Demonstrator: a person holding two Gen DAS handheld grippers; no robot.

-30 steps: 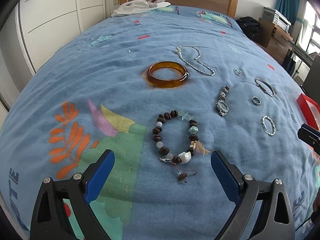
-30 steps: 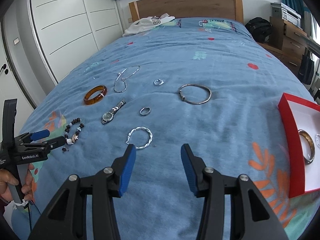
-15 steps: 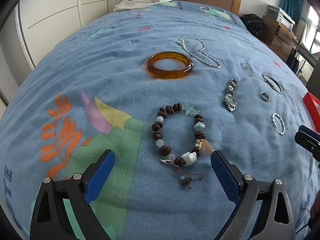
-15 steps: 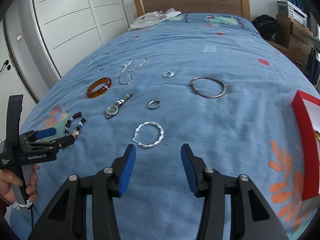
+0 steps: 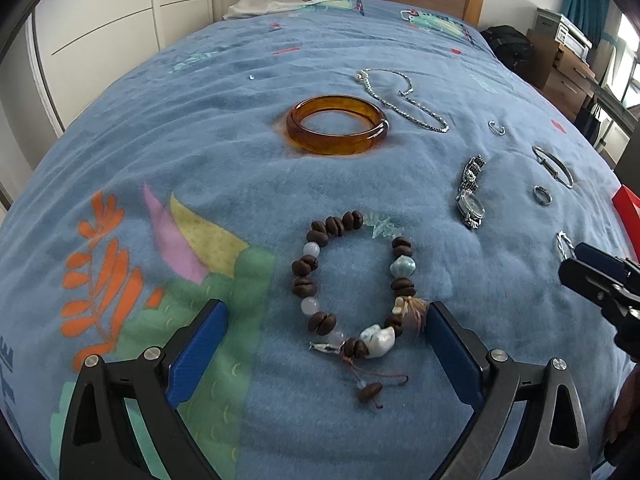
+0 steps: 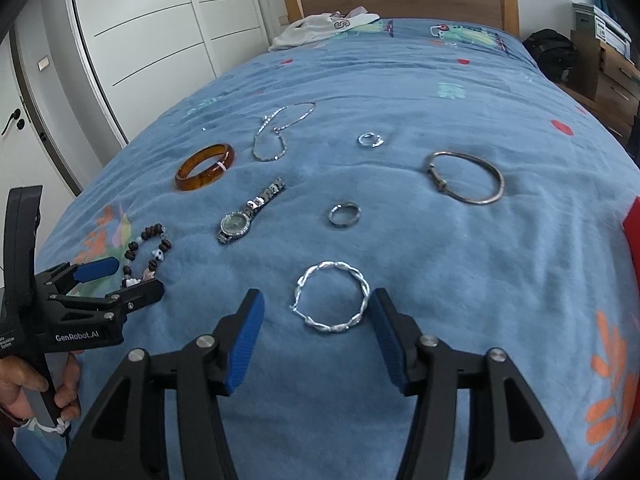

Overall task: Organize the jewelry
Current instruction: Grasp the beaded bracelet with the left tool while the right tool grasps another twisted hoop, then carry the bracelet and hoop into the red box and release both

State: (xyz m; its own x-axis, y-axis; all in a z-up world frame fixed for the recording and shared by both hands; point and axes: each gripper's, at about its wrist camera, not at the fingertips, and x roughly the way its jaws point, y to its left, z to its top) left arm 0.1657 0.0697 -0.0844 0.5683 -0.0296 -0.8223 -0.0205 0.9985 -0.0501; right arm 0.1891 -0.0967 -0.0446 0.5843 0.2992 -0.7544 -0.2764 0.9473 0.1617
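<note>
Open left tongs (image 5: 324, 344) are seen framing a brown beaded bracelet (image 5: 352, 280) on a blue bedspread (image 6: 460, 92); right tongs (image 6: 316, 332), just widened, bracket a twisted silver bangle (image 6: 332, 298), untouched.

White lettering "GenRobot.AI" stands on the black body of the left gripper (image 6: 116, 280); smaller print beside it is unreadable.

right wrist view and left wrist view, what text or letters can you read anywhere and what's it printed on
"GenRobot.AI": white print on the black body of the left gripper, right wrist view.
Smaller white print below it at the frame's left edge: too small and cut off to read.
"S": dark letter on the white garment by the headboard; any other letters are folded out of sight.
"TE": white letters on the blue bedspread, cut off at the left wrist view's lower left edge.
</note>
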